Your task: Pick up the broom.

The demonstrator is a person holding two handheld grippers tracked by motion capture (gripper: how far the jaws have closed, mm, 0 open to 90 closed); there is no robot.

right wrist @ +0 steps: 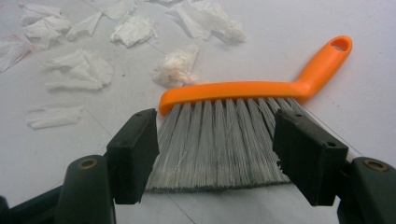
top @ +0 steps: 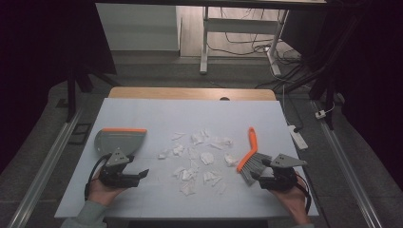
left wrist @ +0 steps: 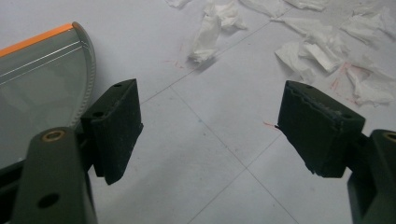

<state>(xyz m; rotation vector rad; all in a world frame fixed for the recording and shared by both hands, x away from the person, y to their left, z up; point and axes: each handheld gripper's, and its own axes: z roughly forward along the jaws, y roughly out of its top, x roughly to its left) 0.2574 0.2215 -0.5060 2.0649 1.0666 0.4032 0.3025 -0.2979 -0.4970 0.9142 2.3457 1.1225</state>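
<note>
A hand brush (top: 250, 159) with an orange handle and grey bristles lies flat at the table's right (right wrist: 224, 135). My right gripper (top: 266, 172) stands open just short of the bristle ends, its jaws wide with nothing between them (right wrist: 217, 154). A grey dustpan (top: 119, 140) with an orange edge rests at the left (left wrist: 37, 84). Beside and below it my left gripper (top: 139, 175) is open over bare table (left wrist: 210, 126). Several torn pieces of white paper (top: 195, 156) are scattered between the two tools (left wrist: 322, 51) (right wrist: 79, 70).
The white table top (top: 157, 114) ends in a wooden strip at the far side. A power strip (top: 297, 135) lies off the right edge. Metal rails run along both sides, and a desk frame with cables stands beyond.
</note>
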